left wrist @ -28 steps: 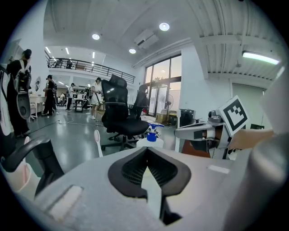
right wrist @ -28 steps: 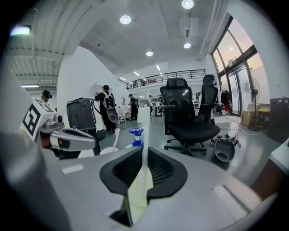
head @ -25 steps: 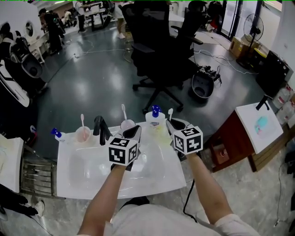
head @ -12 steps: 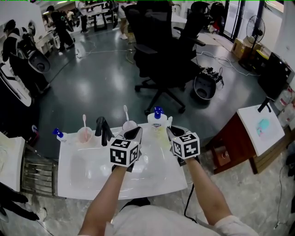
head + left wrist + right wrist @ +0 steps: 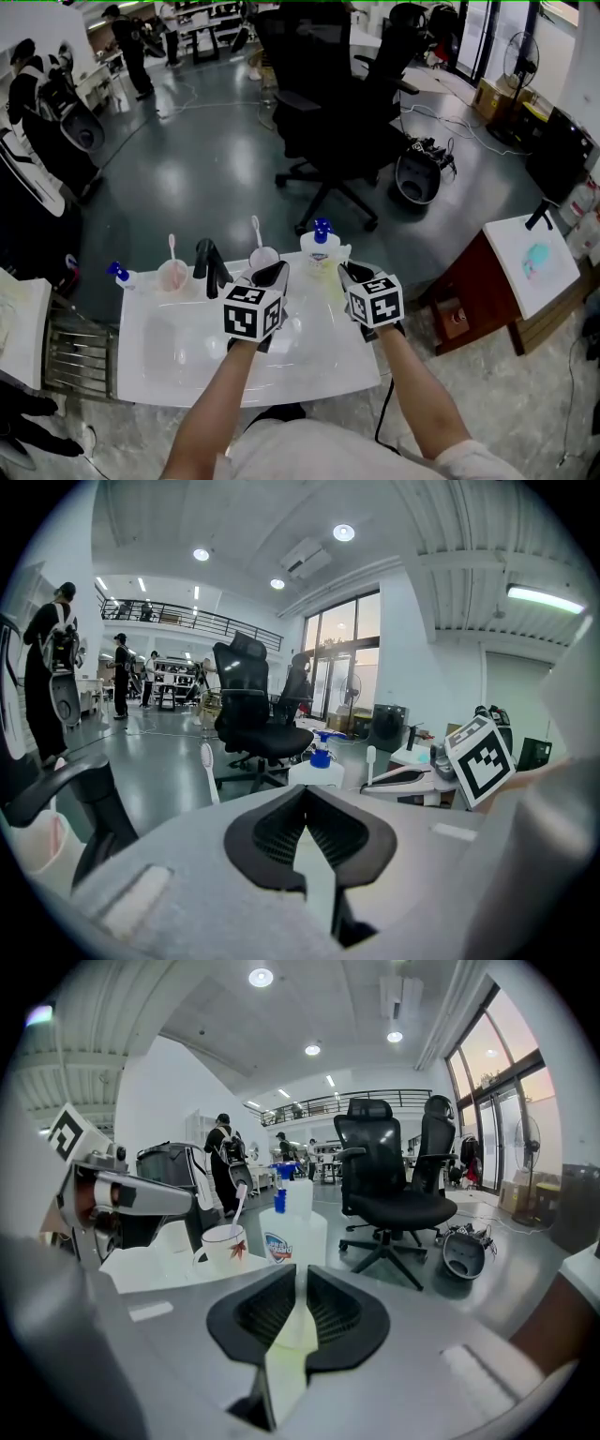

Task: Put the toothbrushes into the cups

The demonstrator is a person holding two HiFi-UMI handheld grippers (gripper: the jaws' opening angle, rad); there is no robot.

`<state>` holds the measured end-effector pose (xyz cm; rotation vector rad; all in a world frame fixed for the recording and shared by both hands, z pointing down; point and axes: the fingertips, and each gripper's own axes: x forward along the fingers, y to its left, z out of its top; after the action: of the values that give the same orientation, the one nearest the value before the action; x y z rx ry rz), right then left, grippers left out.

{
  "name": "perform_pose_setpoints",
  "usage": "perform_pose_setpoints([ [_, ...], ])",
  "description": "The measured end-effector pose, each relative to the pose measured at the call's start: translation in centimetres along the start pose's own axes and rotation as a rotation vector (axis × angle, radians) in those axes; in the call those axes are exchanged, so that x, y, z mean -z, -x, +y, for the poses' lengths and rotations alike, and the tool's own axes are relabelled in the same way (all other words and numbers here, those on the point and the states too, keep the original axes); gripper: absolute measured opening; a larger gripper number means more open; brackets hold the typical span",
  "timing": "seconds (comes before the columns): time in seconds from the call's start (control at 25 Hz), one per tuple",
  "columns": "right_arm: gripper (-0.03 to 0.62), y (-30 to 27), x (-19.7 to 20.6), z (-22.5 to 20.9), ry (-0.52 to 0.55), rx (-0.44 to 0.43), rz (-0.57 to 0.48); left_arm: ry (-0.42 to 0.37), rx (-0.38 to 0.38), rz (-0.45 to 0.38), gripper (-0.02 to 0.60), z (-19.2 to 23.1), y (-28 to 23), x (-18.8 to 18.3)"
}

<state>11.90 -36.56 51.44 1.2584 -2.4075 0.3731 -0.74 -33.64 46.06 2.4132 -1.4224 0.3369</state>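
Okay, my right gripper (image 5: 349, 270) pinches an upright toothbrush (image 5: 370, 757) at its fingertips; my left gripper (image 5: 275, 272) is closed, empty; cup (image 5: 223, 1246) sits ahead-left of the right fingers.

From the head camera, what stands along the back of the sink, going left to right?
blue-capped bottle → pink cup → faucet → white cup → pump bottle

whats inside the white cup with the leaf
A white toothbrush stands in the white cup, head up; the cup wall hides its lower handle and the cup's bottom.
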Motion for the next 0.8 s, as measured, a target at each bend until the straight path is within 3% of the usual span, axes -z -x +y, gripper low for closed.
perform_pose_setpoints([
  [0.6,0.043,0.21,0.14,0.22,0.022,0.013,0.012,0.005,-0.003,-0.005,0.006,0.05,0.48,0.06],
  [0.8,0.115,0.57,0.44,0.53,0.018,0.003,0.019,0.007,-0.006,-0.007,0.006,-0.02,0.90,0.13],
])
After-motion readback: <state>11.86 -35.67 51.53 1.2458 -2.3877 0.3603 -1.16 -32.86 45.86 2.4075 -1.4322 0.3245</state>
